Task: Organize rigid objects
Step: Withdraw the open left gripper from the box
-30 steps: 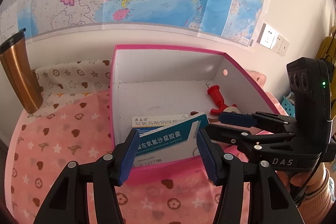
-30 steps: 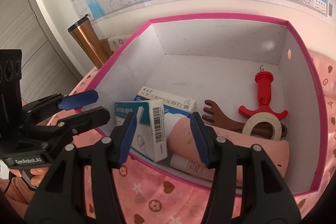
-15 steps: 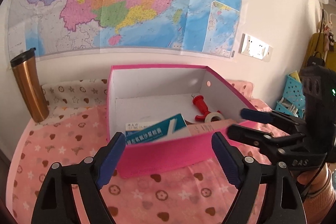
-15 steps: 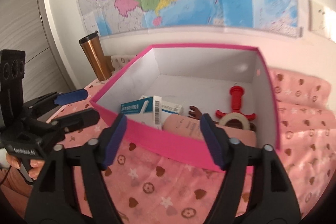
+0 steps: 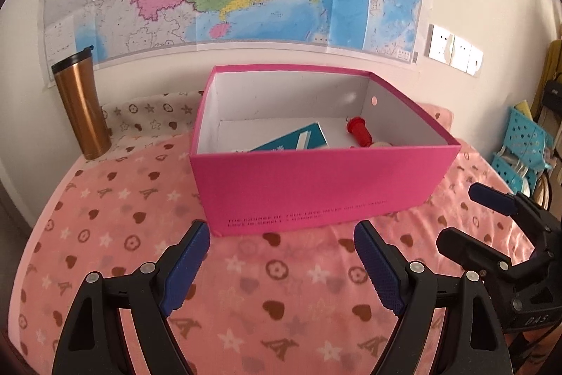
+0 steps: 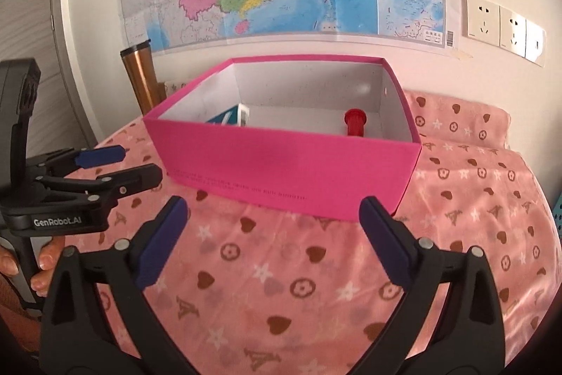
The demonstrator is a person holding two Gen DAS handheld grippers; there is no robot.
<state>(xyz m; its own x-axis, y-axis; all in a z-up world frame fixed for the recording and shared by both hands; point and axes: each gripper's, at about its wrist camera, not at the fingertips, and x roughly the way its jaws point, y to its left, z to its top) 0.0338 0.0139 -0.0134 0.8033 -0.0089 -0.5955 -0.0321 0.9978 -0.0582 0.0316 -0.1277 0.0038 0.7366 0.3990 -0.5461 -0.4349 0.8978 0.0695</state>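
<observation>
Two claws, both released and holding nothing: the left gripper (image 5: pixel 281 260) and right gripper (image 6: pixel 272 234) hover over the pink blanket (image 5: pixel 140 234). At twelve o'clock stands one pink box (image 5: pixel 316 178) holding one teal carton (image 5: pixel 298 139) and one red handle (image 6: pixel 355 122). Only the left view shows the blue baskets (image 5: pixel 523 143) at three o'clock. One copper tumbler (image 5: pixel 82 108) stands at ten o'clock.

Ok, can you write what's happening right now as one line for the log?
left gripper: open, empty | right gripper: open, empty | pink box: on blanket, holds teal box, red toy | copper cup: beside box
</observation>
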